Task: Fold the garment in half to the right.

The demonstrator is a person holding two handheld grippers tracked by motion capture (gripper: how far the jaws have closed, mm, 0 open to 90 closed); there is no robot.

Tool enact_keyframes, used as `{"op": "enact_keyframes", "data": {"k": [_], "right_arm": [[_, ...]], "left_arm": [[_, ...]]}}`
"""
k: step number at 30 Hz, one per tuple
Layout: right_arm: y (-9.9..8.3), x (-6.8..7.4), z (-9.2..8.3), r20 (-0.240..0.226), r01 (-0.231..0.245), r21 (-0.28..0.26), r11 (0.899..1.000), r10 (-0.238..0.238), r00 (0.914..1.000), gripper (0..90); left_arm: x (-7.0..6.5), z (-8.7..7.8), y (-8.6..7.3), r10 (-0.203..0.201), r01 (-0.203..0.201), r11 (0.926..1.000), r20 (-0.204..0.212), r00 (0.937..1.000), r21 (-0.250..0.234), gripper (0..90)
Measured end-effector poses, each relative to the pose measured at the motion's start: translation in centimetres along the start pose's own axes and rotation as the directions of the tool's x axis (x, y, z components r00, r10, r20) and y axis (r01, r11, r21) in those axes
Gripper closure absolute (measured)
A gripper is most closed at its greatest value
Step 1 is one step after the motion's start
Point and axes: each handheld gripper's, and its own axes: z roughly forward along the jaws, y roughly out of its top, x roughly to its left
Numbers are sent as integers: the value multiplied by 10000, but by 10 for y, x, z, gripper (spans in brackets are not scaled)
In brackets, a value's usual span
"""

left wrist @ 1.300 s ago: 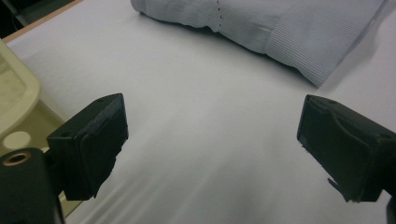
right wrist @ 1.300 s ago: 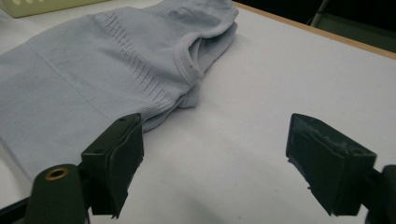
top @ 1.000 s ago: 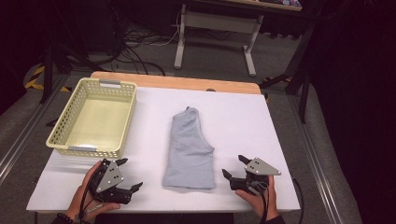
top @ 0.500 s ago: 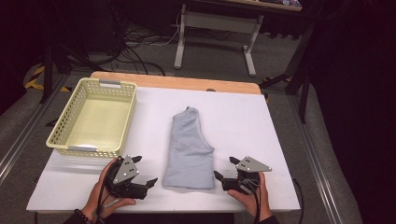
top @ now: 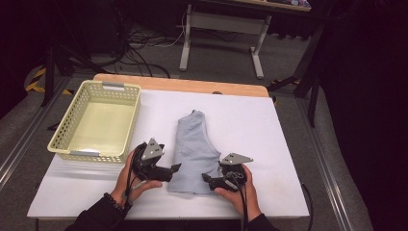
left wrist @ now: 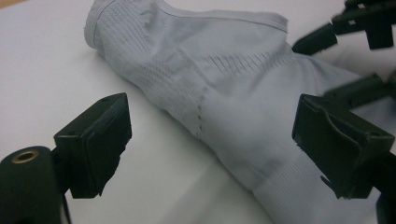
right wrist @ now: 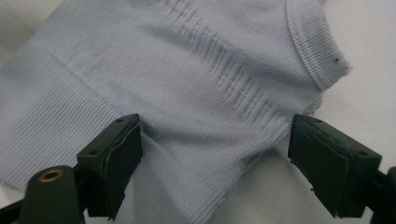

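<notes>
Garment (top: 194,149) first: in the high view a pale blue-grey knitted piece lies flat near the middle of the white surface (top: 250,125), its narrow collar end pointing away from the person and its broad hem toward them. The left gripper (top: 174,169) sits at the near left corner of the hem and the right gripper (top: 206,177) at the near right corner, each held in a hand, both low over the cloth. To the left stands a pale yellow perforated basket (top: 62,139), well apart from the garment, and its floor looks bare, nothing lying inside. In the left gripper view the jaws stand wide, one over bare surface and the other over the ribbed hem band (left wrist: 299,196), with the folded edge of the cloth running between them; the pads are not pressing on it. The stretch-knit weave and thin banded edges suggest something light, soft and floppy that will sag and drape as soon as it is lifted, and is likely to slide a little on the smooth top; no risk of breakage. In the right gripper view the jaws are likewise spread wide, straddling the cloth's edge close to a ribbed band (right wrist: 310,42), with nothing pinched. The sensible hold, I judge, is a firm pinch through the doubled layers at each hem corner, where the ribbing gives the pads more to bite
</notes>
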Motion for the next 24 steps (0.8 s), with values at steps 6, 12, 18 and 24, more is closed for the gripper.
{"op": "enact_keyframes", "data": {"k": [6,12,18,24], "right_arm": [[5,2,8,-3,-85,495,9987,86,10000,102],[7,6,11,-126,296,623,9976,-289,9995,147],[6,11,10,-516,525,339,9980,-507,9974,332],[6,11,10,-1305,562,220,9982,-529,9900,550]], "left_arm": [[10,39,6,-614,623,9937,-130,9980,928,111],[17,57,-3,-1695,1642,9743,215,9853,1544,103],[5,56,-1,-1338,1233,9765,483,9898,1767,293],[3,53,-1,-1392,1206,9774,997,9852,1736,549]]}}
